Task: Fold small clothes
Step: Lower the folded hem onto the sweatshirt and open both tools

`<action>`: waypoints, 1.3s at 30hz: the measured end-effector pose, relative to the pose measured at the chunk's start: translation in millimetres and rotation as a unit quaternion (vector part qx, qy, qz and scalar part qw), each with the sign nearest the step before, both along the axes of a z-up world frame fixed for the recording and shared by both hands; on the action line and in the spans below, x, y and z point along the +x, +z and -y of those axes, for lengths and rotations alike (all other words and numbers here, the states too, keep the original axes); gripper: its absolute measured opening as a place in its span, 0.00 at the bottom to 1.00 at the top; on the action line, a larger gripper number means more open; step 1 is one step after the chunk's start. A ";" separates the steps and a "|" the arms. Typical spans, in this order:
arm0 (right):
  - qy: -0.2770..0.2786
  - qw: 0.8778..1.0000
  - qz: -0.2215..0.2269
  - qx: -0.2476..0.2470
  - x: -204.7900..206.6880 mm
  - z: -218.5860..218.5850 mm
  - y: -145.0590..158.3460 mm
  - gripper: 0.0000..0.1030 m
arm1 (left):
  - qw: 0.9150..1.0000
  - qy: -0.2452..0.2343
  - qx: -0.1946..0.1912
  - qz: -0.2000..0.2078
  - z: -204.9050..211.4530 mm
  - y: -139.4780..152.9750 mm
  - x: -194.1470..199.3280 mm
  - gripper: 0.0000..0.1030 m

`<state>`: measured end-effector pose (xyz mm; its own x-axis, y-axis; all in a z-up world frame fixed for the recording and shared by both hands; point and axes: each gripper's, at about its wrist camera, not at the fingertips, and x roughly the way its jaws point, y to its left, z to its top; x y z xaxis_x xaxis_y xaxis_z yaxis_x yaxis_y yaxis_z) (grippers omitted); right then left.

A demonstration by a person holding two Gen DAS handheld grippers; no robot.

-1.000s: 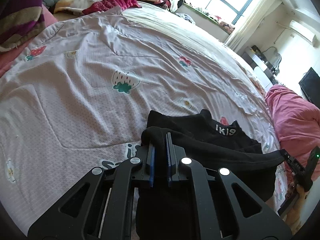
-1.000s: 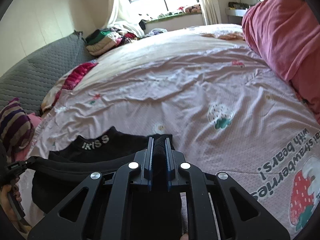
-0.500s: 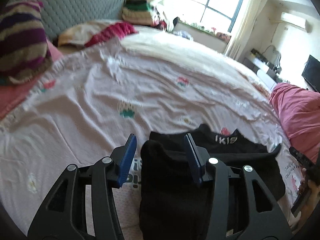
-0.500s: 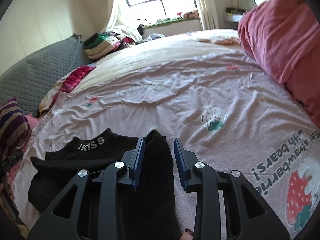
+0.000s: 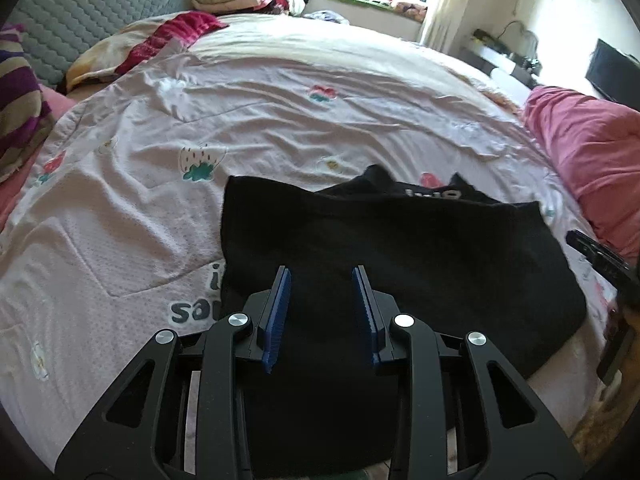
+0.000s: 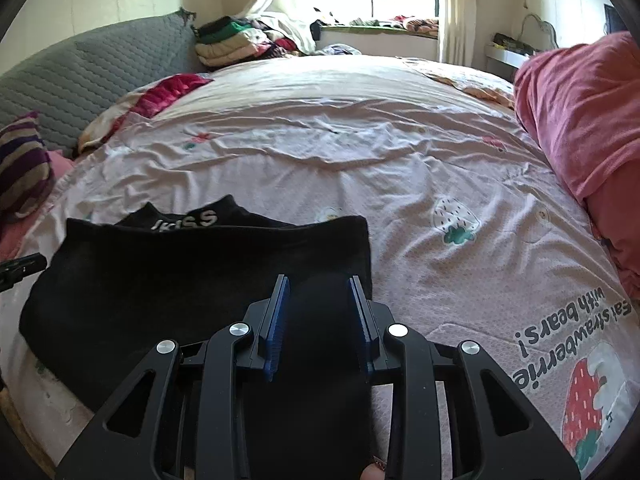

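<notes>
A small black garment (image 5: 400, 256) with white lettering on its waistband lies folded over on the pale pink strawberry bedsheet (image 5: 132, 208). It also shows in the right wrist view (image 6: 180, 276). My left gripper (image 5: 322, 276) is open, its blue pads apart above the garment's left part, holding nothing. My right gripper (image 6: 318, 284) is open above the garment's right part, holding nothing. The right gripper's tip shows at the right edge of the left wrist view (image 5: 600, 256).
A pink quilt (image 6: 584, 120) is heaped on the right side of the bed. A striped pillow (image 6: 24, 168) and grey headboard (image 6: 92, 64) stand at the left. Stacked clothes (image 6: 236, 42) lie by the window at the far end.
Both grippers were shut on the garment's edge a second ago. They have opened and let go, and the folded top layer now lies flat on the bed.
</notes>
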<state>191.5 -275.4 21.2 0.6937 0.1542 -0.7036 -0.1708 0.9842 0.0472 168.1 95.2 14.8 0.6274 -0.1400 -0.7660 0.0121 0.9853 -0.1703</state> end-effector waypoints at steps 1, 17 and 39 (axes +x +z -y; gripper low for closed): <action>-0.004 1.000 -0.003 0.003 2.5 1.9 -1.8 0.28 | 1.000 0.007 0.004 0.000 -3.0 -0.8 3.7 0.24; 0.002 0.996 -0.069 0.049 66.3 18.1 -34.1 0.30 | 0.997 0.057 -0.038 -0.032 -46.2 -27.0 55.3 0.46; -0.029 0.996 -0.014 0.079 69.9 28.8 -10.7 0.09 | 0.998 0.046 0.007 0.033 -40.7 3.8 59.9 0.04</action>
<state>261.4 -304.2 10.5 0.6853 0.2237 -0.6931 -0.1095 0.9725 0.2056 228.0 135.9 18.6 0.6864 -0.0696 -0.7238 -0.0680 0.9849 -0.1592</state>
